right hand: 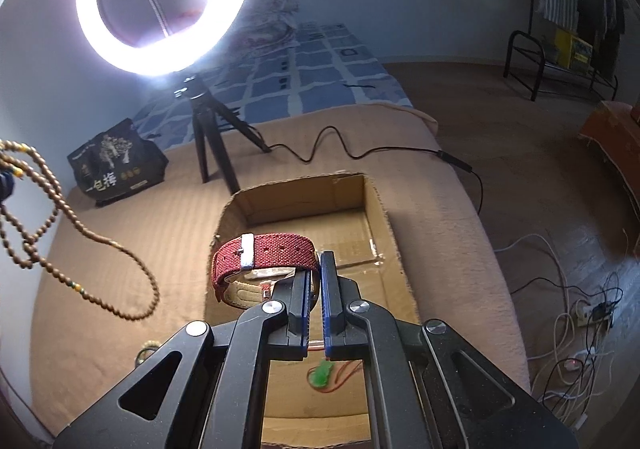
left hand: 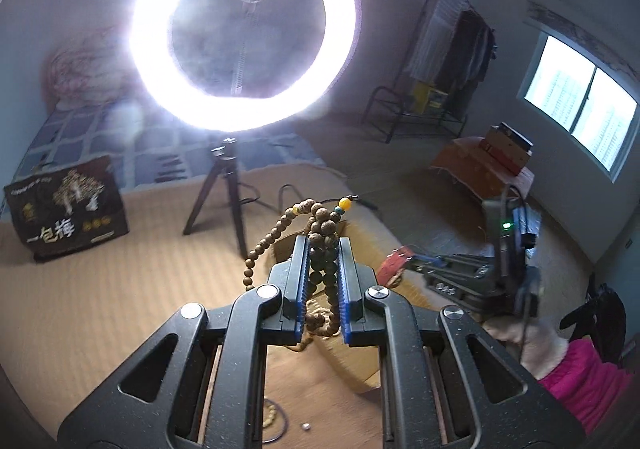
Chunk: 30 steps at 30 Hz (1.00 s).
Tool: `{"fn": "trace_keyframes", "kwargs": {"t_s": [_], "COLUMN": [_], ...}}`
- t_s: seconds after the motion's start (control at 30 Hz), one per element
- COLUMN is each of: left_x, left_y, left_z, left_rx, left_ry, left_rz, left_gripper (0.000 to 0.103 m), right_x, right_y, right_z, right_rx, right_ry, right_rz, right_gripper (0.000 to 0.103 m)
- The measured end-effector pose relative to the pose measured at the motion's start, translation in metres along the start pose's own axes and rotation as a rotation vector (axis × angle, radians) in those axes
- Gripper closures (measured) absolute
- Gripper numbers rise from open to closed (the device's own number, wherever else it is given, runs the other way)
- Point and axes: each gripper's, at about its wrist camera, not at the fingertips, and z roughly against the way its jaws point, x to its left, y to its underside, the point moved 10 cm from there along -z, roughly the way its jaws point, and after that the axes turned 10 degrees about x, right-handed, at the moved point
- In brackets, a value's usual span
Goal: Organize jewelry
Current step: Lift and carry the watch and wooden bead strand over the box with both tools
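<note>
My left gripper (left hand: 323,245) is shut on a long brown bead necklace (left hand: 320,225) with yellow and green accent beads, lifted above the bed; its loops hang at the left of the right wrist view (right hand: 44,217). My right gripper (right hand: 316,261) is shut on a red woven-strap watch (right hand: 264,253), held over an open cardboard box (right hand: 384,225). The right gripper and watch also show in the left wrist view (left hand: 396,265). A green pendant on a red cord (right hand: 322,373) lies inside the box, below the right jaws.
A lit ring light (left hand: 244,29) on a black tripod (left hand: 224,193) stands on the tan bed cover behind the box. A black printed bag (left hand: 68,205) stands at the left. A bracelet and a small silver piece (left hand: 306,426) lie below the left gripper. Cables run across the floor (right hand: 576,309).
</note>
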Motion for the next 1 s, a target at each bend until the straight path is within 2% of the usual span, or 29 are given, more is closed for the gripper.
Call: {"fn": "trace_keyframes", "kwargs": {"t_s": [0.27,0.5,0.7,1.0], "left_x": [-0.041,-0.065,-0.080,-0.075], "left_y": [-0.007,0.001,0.021,0.055], "left_z": [-0.013,-0.035,-0.059,-0.088], "left_rx": [0.009,0.042,0.095,0.166], "left_ry": [0.055,0.090,0.109,0.101], "left_rz": [-0.036,-0.058,-0.054,-0.038], "left_gripper": [0.092,0.092,0.092,0.092], "right_x": [-0.019,-0.029,-0.033,-0.038], "right_y": [-0.002,-0.002,0.001,0.004], "right_z": [-0.004,-0.012,-0.019,-0.029], "right_rx": [0.006,0.023,0.041,0.064], "right_ry": [0.014,0.011,0.012,0.014], "right_rz": [-0.026,-0.048,-0.057,-0.069], "right_gripper": [0.100,0.100,0.100,0.100]}}
